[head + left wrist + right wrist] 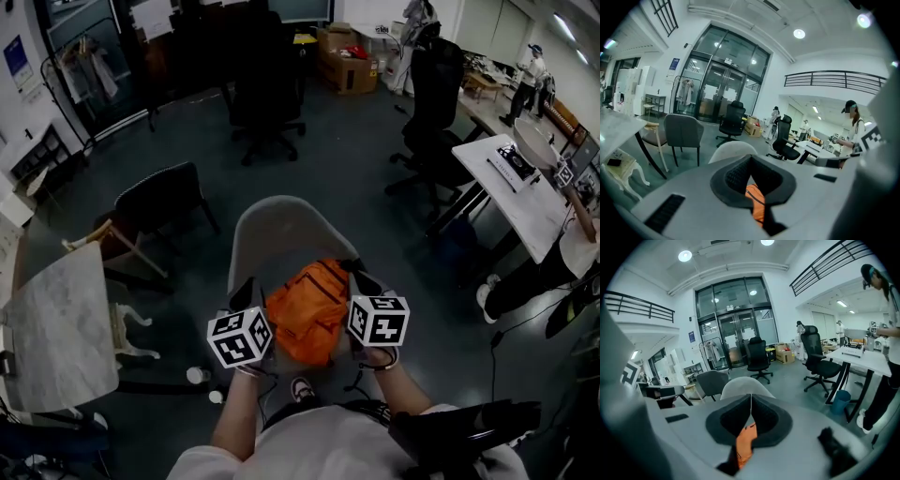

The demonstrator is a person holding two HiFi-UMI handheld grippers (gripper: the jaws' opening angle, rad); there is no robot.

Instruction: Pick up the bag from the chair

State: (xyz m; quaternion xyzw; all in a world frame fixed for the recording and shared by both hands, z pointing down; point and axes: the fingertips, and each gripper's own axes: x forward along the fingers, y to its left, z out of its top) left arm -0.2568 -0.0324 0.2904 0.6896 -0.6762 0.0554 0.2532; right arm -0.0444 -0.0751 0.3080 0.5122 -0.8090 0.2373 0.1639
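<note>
An orange bag (314, 309) lies on the seat of a light grey shell chair (277, 230) just below me. My left gripper (251, 289) is at the bag's left edge and my right gripper (361, 275) at its upper right corner, by the black straps. In the left gripper view the jaws (751, 158) meet at their tips with orange bag fabric (754, 201) between them. The right gripper (750, 397) looks the same, shut with orange bag fabric (745, 441) in its jaws. The chair back (733, 149) (745, 384) rises beyond both.
A dark grey chair (159, 202) and a marble-topped table (56, 323) stand to the left. Black office chairs (267, 84) (436, 94) are farther back. A white desk (525, 197) with a seated person (562, 262) is on the right, cardboard boxes (347, 61) behind.
</note>
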